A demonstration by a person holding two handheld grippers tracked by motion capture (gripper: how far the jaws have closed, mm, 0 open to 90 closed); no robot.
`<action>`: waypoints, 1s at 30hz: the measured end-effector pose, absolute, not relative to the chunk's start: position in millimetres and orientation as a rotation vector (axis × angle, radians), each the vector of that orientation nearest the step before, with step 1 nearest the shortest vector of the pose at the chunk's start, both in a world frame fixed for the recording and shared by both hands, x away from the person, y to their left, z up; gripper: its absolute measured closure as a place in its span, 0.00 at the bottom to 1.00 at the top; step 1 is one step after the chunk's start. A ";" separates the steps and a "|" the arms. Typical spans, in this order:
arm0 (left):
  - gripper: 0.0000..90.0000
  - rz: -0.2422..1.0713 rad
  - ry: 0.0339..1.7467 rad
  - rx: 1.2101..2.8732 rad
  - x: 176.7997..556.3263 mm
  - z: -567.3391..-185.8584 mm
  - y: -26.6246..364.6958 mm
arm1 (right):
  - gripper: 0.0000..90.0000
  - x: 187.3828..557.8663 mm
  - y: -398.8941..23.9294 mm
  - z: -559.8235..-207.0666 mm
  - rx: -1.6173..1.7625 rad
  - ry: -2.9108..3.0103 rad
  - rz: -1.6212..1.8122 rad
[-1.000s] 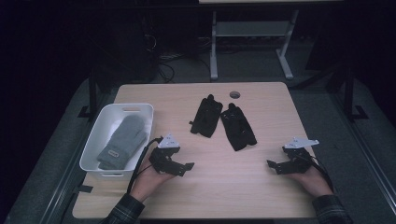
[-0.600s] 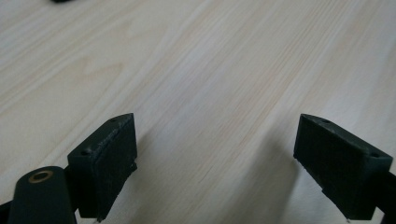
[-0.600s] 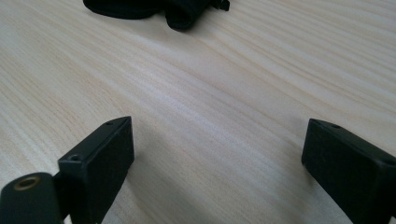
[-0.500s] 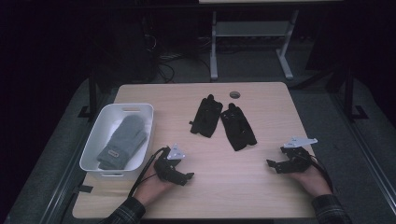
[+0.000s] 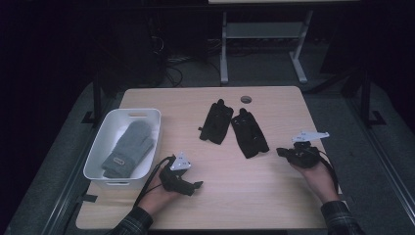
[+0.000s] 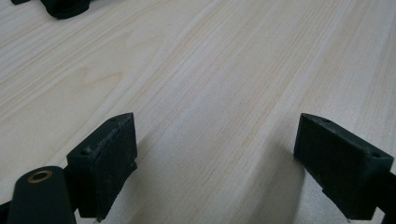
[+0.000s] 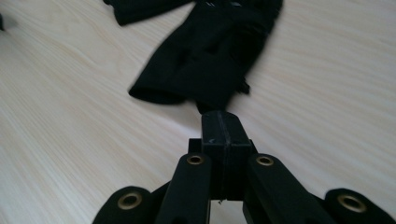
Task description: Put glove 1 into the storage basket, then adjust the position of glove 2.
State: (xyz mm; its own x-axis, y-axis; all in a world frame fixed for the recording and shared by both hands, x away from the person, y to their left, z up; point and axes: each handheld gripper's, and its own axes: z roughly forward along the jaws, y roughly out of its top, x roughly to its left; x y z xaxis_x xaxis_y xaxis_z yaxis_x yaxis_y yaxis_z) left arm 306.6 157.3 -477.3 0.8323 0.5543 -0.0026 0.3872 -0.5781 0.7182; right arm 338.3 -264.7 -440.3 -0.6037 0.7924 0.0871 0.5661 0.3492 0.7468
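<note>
Two black gloves lie side by side mid-table, the left glove (image 5: pixel 215 122) and the right glove (image 5: pixel 249 133). My right gripper (image 5: pixel 283 152) hovers just right of the right glove's cuff, pointing at it. In the right gripper view the jaws (image 7: pixel 225 128) have just closed and meet pad to pad with nothing between them, the glove (image 7: pixel 210 60) lying just ahead. My left gripper (image 5: pixel 193 186) rests low near the front left. Its jaws (image 6: pixel 215 163) stand wide open over bare wood.
A white bin (image 5: pixel 147 116) at the table's left holds a grey mitten (image 5: pixel 128 148). A round cable hole (image 5: pixel 245 99) is in the tabletop near the far edge. A dark glove edge (image 6: pixel 63 5) shows far off in the left gripper view.
The left gripper has sunk toward the table and come nearer the front edge. The right gripper has lifted a little and shifted toward the gloves.
</note>
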 end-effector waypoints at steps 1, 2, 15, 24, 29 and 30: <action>0.14 0.286 0.685 2.260 306.6 -477.1 157.5 | 1.00 340.6 -259.4 -438.1 1.206 2.335 1.113; 0.14 0.286 0.686 2.262 306.7 -476.9 157.6 | 1.00 345.8 -250.9 -436.2 1.177 2.351 1.121; 0.14 0.287 0.687 2.260 306.8 -477.1 157.5 | 1.00 387.8 -216.9 -444.3 1.137 2.410 1.052; 0.14 0.287 0.687 2.261 306.8 -477.1 157.5 | 1.00 394.8 -216.6 -465.0 1.166 2.479 0.955; 0.14 0.287 0.688 2.261 306.8 -477.0 157.4 | 1.00 391.8 -218.1 -464.5 1.166 2.501 0.960; 0.14 0.287 0.688 2.261 306.8 -477.0 157.4 | 1.00 390.7 -218.3 -464.4 1.163 2.505 0.963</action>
